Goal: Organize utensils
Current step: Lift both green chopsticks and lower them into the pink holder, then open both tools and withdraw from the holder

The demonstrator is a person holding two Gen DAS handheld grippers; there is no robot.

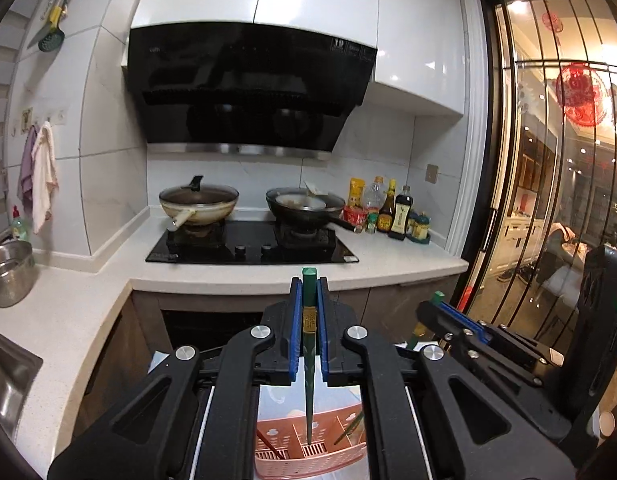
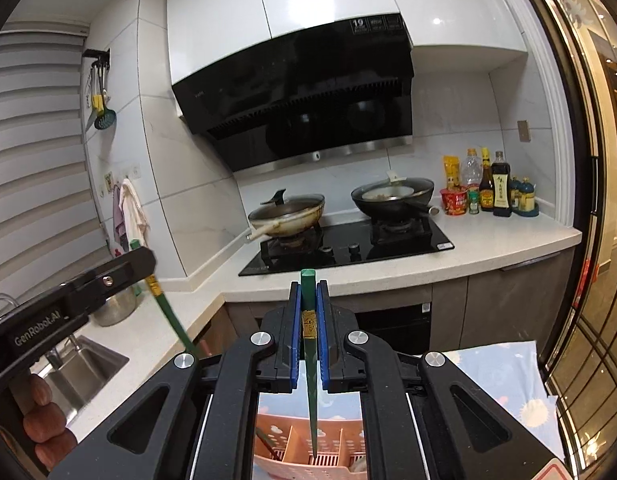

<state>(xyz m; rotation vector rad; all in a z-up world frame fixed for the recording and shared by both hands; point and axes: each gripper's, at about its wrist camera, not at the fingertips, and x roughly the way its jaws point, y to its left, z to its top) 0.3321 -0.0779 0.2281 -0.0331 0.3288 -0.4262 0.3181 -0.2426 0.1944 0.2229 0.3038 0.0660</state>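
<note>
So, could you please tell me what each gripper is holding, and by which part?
The left gripper clamps one green chopstick near its thick top end, at the gold band. The right gripper holds a second green chopstick the same way.

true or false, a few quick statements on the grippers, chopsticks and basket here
1. Each gripper holds a green chopstick. True: the left gripper is shut on the left chopstick, the right gripper on the right chopstick.
2. The chopsticks point tip up. False: the tips point down toward the pink basket.
3. The basket has dividers. True.
4. Both pans are on the counter by the sink. False: the pans sit on the stove burners.
5. The bottles stand left of the stove. False: the bottles stand to its right.
</note>
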